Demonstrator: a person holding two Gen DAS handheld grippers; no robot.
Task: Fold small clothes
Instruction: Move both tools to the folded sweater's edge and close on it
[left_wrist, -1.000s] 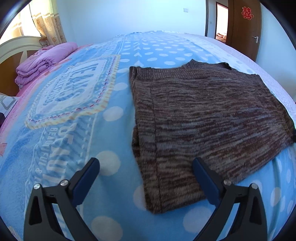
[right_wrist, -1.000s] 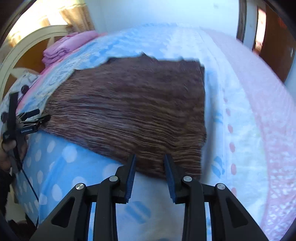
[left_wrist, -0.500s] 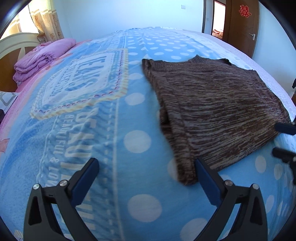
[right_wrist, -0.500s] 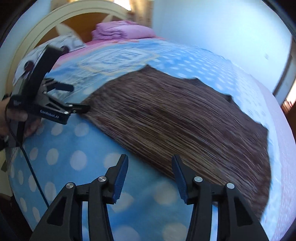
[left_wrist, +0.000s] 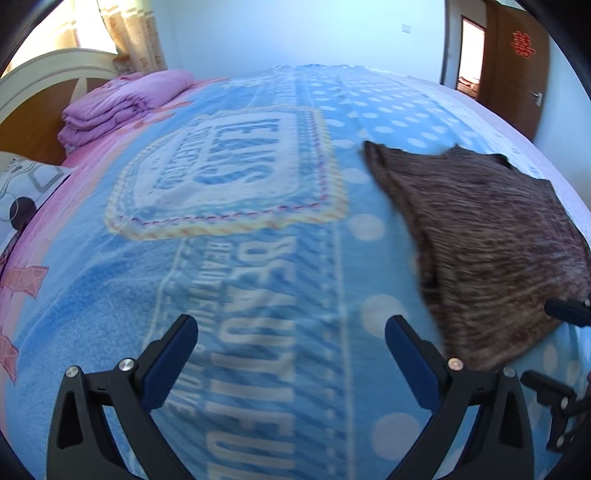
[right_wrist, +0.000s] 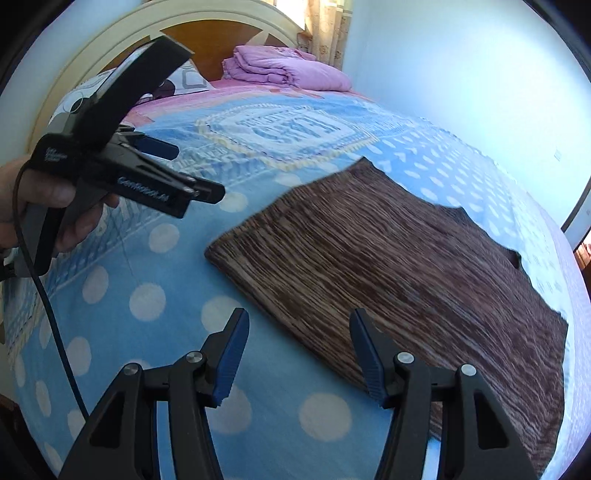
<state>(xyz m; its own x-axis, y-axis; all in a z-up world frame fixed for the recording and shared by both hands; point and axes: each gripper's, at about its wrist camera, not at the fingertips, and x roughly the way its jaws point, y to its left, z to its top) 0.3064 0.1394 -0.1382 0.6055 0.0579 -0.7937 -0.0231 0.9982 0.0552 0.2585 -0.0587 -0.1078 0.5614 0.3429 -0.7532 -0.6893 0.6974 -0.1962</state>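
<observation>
Both tools free of the cloth now. Right gripper (right_wrist: 297, 356) with jaws just opened wider than a second ago, nothing between them but polka-dot blanket (right_wrist: 147, 299); near hem of the brown knit garment (right_wrist: 388, 273) just ahead of and under the right-hand finger, not pinched. Swung round since a second ago, too: then square over the hem near a corner, now looking across the garment from its near left corner. Left gripper (left_wrist: 291, 354) spread wide and empty, drawn off sideways, so that the brown knit garment (left_wrist: 480, 236), between its fingers a second ago, now sits ahead and off to the right, past the right-hand finger. In the right wrist view, left gripper (right_wrist: 173, 170) up and to the left, gripped by a hand (right_wrist: 44, 199), hovering above the blanket short of the garment's left corner.

Garment flat on the bed, apparently already folded once into a rough rectangle, neckline notch at the far edge; hard to be sure of layers, given blur in both views.

Reading for the task: a fold laid down and released, hands regrouping. Likely next, a fresh pinch on the near edge or corners for another fold. Folded purple quilt (right_wrist: 284, 70) far off by the headboard (right_wrist: 229, 22), no part of this.
</observation>
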